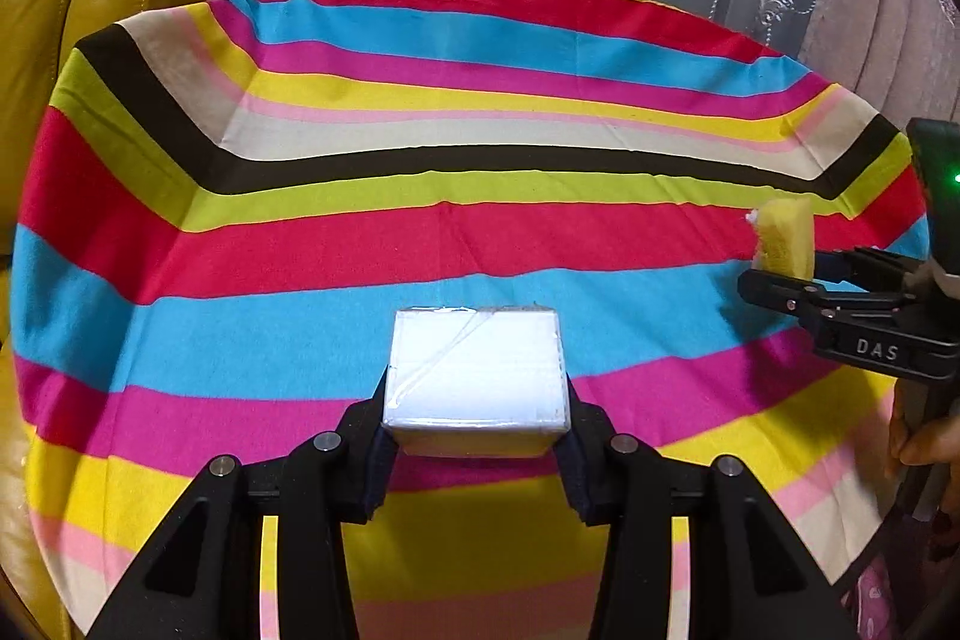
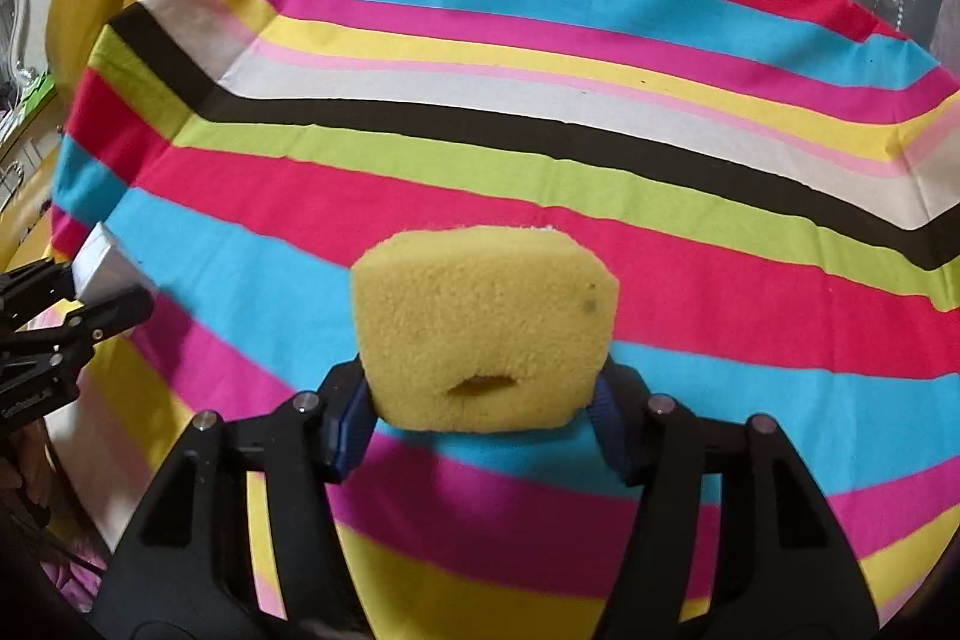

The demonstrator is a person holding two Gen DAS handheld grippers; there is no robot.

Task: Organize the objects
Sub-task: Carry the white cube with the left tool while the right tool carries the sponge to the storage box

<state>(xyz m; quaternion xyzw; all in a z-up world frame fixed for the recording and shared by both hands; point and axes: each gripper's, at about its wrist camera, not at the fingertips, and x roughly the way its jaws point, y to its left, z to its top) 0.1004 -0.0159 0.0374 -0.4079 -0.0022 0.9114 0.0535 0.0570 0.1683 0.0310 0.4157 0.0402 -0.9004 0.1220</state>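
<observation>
Now the left tool (image 1: 474, 436) clamps a white plastic-wrapped rectangular box (image 1: 475, 376); at its three o'clock, the right tool (image 2: 483, 409) clamps a yellow foam sponge (image 2: 483, 328) above the striped bench (image 1: 420, 232).

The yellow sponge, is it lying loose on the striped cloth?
No, the yellow sponge is clamped between the fingers of the right gripper, which holds it up above the striped cloth.

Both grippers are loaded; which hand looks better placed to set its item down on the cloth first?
Likely the left. Its gripper holds the white box over the middle of the striped cloth; the right gripper holds the sponge nearer the cloth's edge.
</observation>
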